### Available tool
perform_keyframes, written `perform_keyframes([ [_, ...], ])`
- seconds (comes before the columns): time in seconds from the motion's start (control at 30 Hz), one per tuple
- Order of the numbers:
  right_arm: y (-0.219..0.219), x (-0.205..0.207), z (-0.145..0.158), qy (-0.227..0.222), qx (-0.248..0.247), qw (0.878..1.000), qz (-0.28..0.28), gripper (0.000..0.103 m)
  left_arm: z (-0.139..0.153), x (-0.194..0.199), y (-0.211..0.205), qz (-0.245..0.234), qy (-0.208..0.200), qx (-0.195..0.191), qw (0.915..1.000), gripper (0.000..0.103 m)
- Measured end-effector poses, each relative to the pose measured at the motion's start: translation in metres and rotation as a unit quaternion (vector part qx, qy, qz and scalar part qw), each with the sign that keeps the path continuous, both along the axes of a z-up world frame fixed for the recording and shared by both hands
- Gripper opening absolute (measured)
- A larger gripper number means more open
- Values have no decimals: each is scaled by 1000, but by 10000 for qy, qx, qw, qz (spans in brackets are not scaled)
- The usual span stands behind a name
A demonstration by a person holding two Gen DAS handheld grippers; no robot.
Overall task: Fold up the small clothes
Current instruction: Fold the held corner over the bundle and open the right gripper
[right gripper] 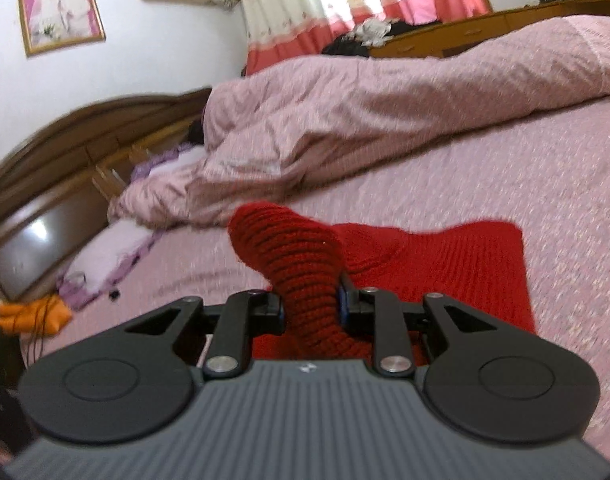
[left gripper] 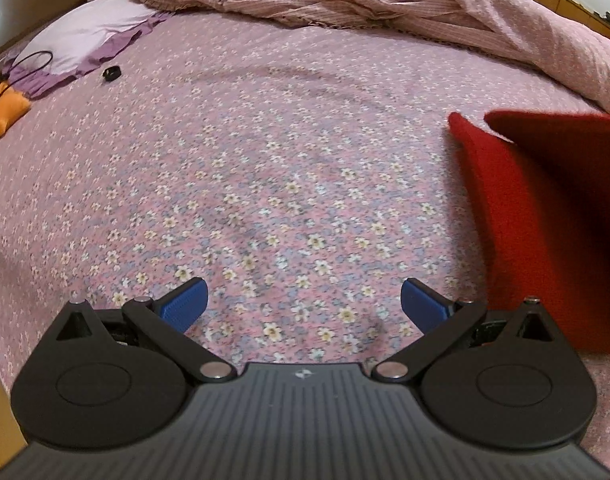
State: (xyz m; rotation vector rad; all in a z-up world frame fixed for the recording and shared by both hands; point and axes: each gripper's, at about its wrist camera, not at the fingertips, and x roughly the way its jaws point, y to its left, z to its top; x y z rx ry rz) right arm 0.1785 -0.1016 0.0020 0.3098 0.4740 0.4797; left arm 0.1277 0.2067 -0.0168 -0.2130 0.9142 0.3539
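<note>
At the bottom of the right wrist view, the right hand-held gripper (right gripper: 311,306) has its jaws drawn close together on a bunched roll of the red knit garment (right gripper: 437,256), the pads pressing the ribbed wool from either side. That pinched part rises from the jaws into a rounded hump at mid-frame, while the rest lies flat on the bed (right gripper: 505,168) just behind, right of centre.

In the left wrist view, the left hand-held gripper (left gripper: 304,305) stands wide open at the lower middle with nothing between its blue pads (left gripper: 185,304), only floral sheet beneath. The same garment shows at the right edge of that frame, one layer lifted over another.

Judging by the chunky ribbing and the way it slumps, the knit is soft, light and stretchy, not slippery and not fragile; it will sag and drag wherever it is unsupported. A hold on a hem or a corner, through both layers, looks steadier than the bunched middle.

Counted: one red garment and two grippers. Farther back, there is one rumpled pink quilt (right gripper: 345,112) across the upper middle, one lilac pillow (left gripper: 81,36) at upper left, one orange cloth (left gripper: 1,116) at the left edge, and one small black object (left gripper: 112,73) beside the pillow.
</note>
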Motion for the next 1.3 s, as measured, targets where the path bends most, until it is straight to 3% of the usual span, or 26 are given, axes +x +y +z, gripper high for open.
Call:
perform_keyframes([
  [0.23, 13, -1, 6, -64, -222, 9997, 59, 25, -4, -5, 11, 116, -3, -97, 9999, 103],
  [0.43, 29, -14, 28, -479, -268, 9980, 297, 25, -6, -9, 20, 229, 11, -140, 9996, 103],
  [0.7, 60, -13, -12, 84, -574, 9954, 764, 27, 1, -16, 20, 198, -25, 12, 9998, 103],
  [0.77, 60, -18, -14, 50, -583, 9951, 795, 29, 2, -17, 19, 193, -25, 56, 9998, 103],
  [1.0, 44, -27, -2, 284, -97, 9962, 823, 47, 17, -18, 8, 94, -150, 93, 9998, 103],
  [1.3, 1, -50, 18, 439, 641, 9932, 861, 56, 56, -17, -15, -217, -554, 102, 9982, 103],
])
